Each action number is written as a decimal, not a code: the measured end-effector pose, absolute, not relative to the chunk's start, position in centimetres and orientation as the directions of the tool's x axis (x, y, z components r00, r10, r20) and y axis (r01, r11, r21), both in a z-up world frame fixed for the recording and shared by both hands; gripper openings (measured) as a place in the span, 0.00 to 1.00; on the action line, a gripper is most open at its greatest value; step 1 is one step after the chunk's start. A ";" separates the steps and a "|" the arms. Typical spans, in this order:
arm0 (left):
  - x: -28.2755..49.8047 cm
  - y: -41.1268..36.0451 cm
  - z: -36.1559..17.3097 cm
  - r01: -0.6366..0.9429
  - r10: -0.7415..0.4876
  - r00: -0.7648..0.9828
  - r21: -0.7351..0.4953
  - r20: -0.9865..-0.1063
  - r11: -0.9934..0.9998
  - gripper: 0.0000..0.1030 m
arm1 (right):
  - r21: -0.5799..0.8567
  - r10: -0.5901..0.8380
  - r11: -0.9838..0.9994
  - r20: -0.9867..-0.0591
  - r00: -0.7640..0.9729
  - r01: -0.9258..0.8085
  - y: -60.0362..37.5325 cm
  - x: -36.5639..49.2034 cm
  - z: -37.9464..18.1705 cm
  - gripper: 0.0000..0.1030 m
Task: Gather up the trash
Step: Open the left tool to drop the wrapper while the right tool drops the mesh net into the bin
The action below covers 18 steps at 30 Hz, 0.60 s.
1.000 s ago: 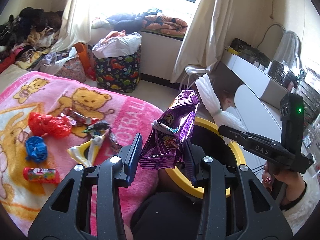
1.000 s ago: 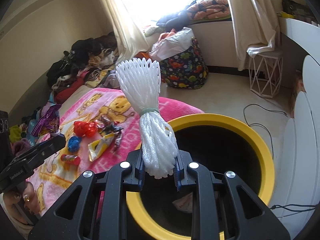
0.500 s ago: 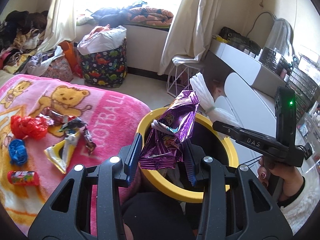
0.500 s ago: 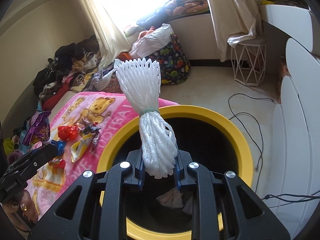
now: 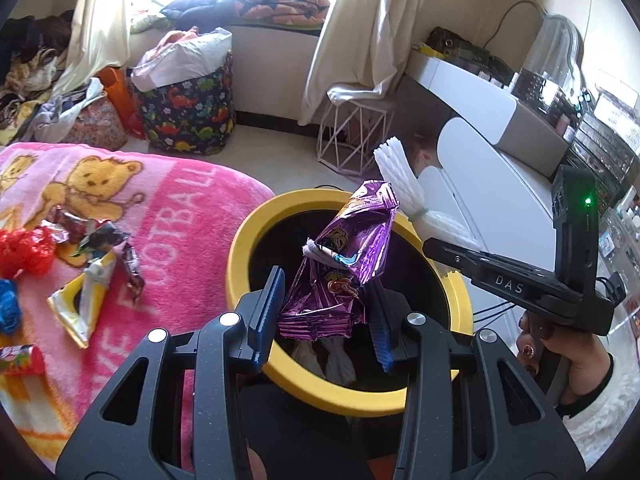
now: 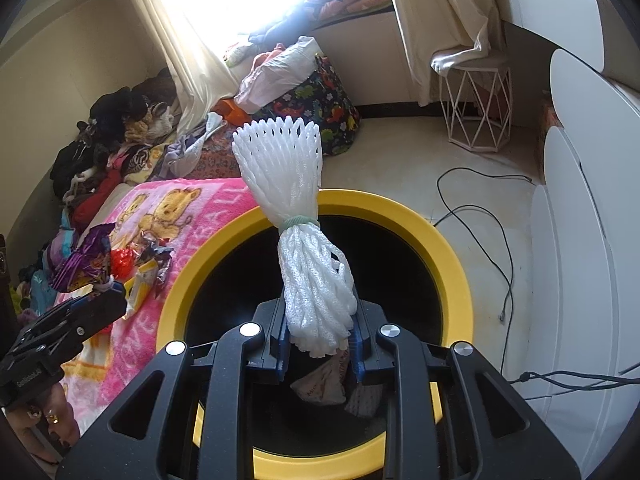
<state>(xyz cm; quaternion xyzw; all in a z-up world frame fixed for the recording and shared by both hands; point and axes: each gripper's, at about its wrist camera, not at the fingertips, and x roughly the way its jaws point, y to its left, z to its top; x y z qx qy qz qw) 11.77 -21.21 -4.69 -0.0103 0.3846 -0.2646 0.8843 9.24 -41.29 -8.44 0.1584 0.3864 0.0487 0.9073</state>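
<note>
Two pieces of trash hang over the yellow-rimmed bin (image 6: 404, 216): left hand-held gripper (image 5: 320, 312) clamps a purple wrapper (image 5: 348, 256), right hand-held gripper (image 6: 320, 340) clamps white foam netting (image 6: 304, 240). Next, likely release both.

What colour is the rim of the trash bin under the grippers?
Yellow, around a black inside; the bin rim shows best in the right wrist view.

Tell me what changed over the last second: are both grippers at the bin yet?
Both grippers came from beside the blanket to over the bin; its opening now lies under each. The left gripper still holds the purple wrapper, the right gripper the foam net. Nothing dropped. Litter on the blanket unchanged.
</note>
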 end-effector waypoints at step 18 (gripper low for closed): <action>13.0 -19.4 -4.7 0.387 -0.435 0.618 -0.229 -0.655 0.893 0.89 | 0.351 0.187 0.934 -0.647 0.739 0.070 -42.3 8.5 -7.3 0.64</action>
